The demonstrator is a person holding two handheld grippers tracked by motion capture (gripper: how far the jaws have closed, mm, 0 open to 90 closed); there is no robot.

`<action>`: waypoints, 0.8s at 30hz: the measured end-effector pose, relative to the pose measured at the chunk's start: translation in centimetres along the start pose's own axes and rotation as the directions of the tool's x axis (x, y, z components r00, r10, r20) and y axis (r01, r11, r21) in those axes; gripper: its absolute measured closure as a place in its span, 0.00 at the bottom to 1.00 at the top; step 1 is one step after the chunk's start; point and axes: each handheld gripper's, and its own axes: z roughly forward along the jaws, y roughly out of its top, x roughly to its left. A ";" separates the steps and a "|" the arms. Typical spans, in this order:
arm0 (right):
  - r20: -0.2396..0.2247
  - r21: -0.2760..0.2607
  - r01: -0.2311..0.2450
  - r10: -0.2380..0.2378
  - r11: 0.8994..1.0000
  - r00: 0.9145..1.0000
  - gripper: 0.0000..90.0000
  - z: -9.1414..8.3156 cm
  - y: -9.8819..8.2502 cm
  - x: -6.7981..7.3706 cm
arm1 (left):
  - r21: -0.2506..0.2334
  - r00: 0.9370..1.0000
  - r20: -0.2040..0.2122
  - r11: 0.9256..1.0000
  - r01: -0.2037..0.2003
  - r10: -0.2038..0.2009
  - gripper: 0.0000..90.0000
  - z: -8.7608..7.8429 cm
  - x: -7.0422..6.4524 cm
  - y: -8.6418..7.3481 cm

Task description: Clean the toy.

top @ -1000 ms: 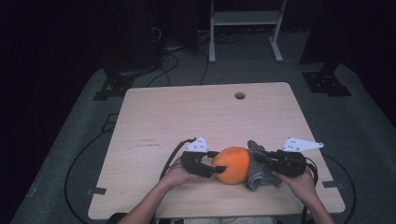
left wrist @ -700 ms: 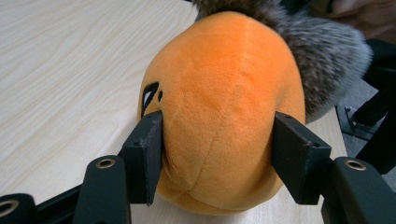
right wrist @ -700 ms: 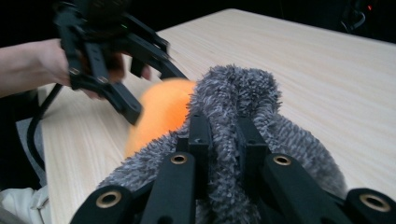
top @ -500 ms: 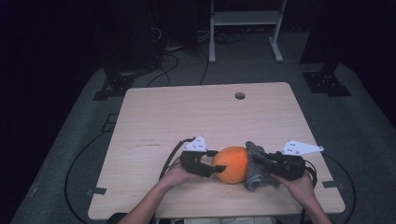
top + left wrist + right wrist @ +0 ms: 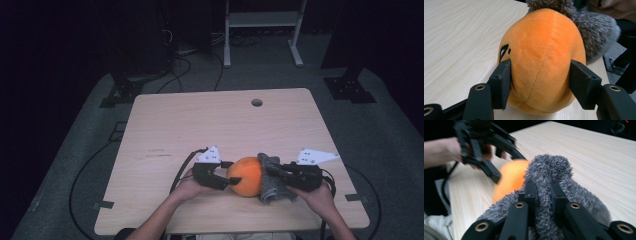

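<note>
An orange plush toy (image 5: 246, 176) lies on the wooden table (image 5: 200, 130) near its front edge. My left gripper (image 5: 229, 178) is shut on the toy's left end; its pads press both sides of the orange body (image 5: 544, 62), beside a small black eye mark (image 5: 504, 50). A grey fuzzy cloth (image 5: 272, 179) covers the toy's right side. My right gripper (image 5: 272, 171) is shut on a fold of that grey cloth (image 5: 544, 202), pinched between its two jaws. The orange toy (image 5: 511, 178) shows blurred behind the cloth.
A round cable hole (image 5: 257, 102) sits near the table's far edge. A white frame (image 5: 260, 30) and dark stands are on the floor beyond. Cables (image 5: 90, 170) trail off the table's left side.
The right gripper with the cloth has shifted slightly against the toy. The left gripper and the toy have stayed in place.
</note>
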 end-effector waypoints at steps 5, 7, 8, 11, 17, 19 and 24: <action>-0.027 -0.023 0.024 -0.025 0.999 0.999 0.87 0.3 1.1 1.3 | -0.007 1.000 -0.006 1.000 -0.001 0.001 0.43 0.2 -0.1 0.1; -0.077 -0.036 0.047 -0.050 0.998 0.996 0.87 1.1 2.0 2.4 | -0.010 1.000 -0.001 1.000 -0.004 0.004 0.44 0.3 -0.1 0.1; -0.087 -0.035 0.061 -0.064 0.997 0.994 0.87 1.5 2.3 2.7 | -0.011 1.000 0.000 1.000 -0.004 0.004 0.44 0.3 -0.1 0.0; -0.094 -0.027 0.062 -0.064 0.998 0.993 0.87 2.4 2.6 2.8 | -0.012 1.000 0.006 1.000 0.002 -0.002 0.44 0.2 0.0 -0.1; -0.106 -0.013 0.026 -0.027 1.000 0.994 0.87 2.6 1.8 2.3 | -0.005 1.000 0.017 1.000 0.019 -0.018 0.18 0.9 -0.1 -0.3; -0.100 -0.015 0.034 -0.035 0.999 0.994 0.87 2.6 1.7 2.4 | -0.004 1.000 0.013 1.000 0.026 -0.026 0.18 1.1 0.0 -0.2; -0.081 -0.018 0.030 -0.032 0.999 0.996 0.87 2.1 1.6 2.0 | -0.040 1.000 -0.008 0.999 -0.004 0.003 0.41 0.7 -0.4 -0.1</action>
